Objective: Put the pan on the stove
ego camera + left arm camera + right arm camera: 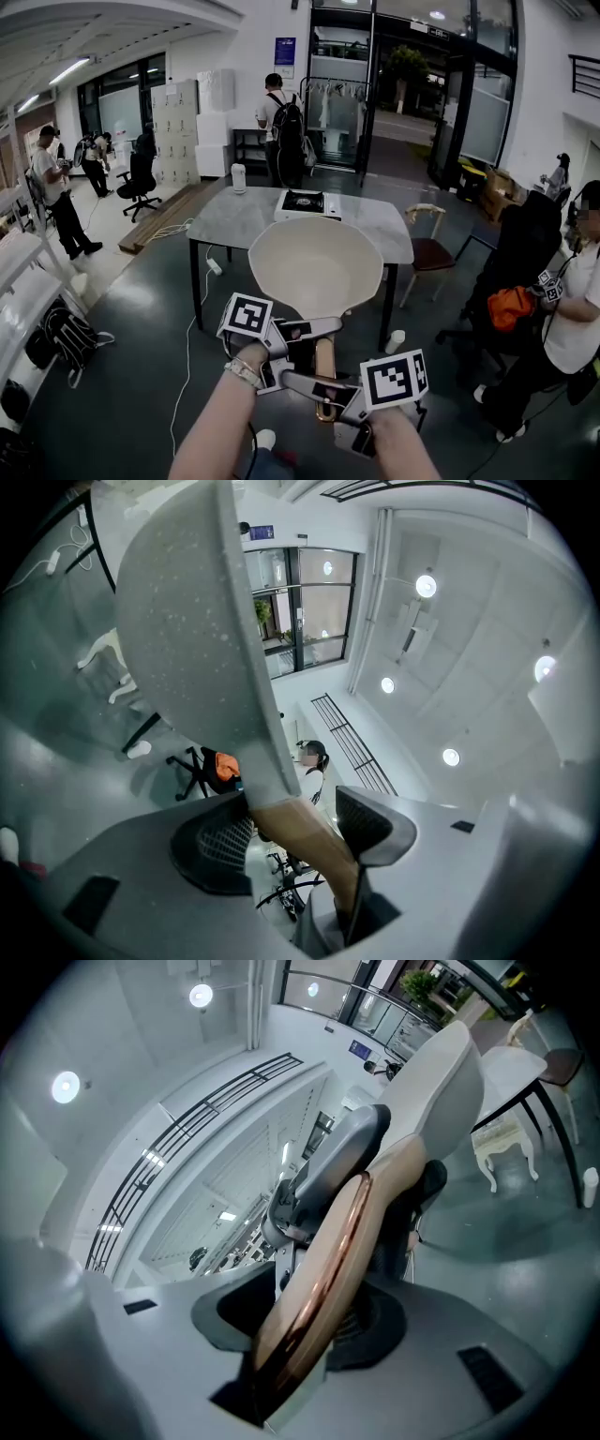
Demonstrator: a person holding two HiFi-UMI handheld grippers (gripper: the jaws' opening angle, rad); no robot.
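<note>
Pan [314, 265] looks stiff but front-heavy, so its smooth, probably slippery handle [325, 361] is the spot, with left gripper [314, 329] and right gripper [313, 384] both clamped on it, up in the air well short of the table [234, 221] and stove [303, 202].

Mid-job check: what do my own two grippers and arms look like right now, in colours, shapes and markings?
The left gripper and the right gripper both have smooth grey bodies and curved grey jaws with dark, grid-textured pads. Each carries a white cube printed with black square markers: the left cube and the right cube. The forearms show no sleeves. A pale band circles the left wrist.
</note>
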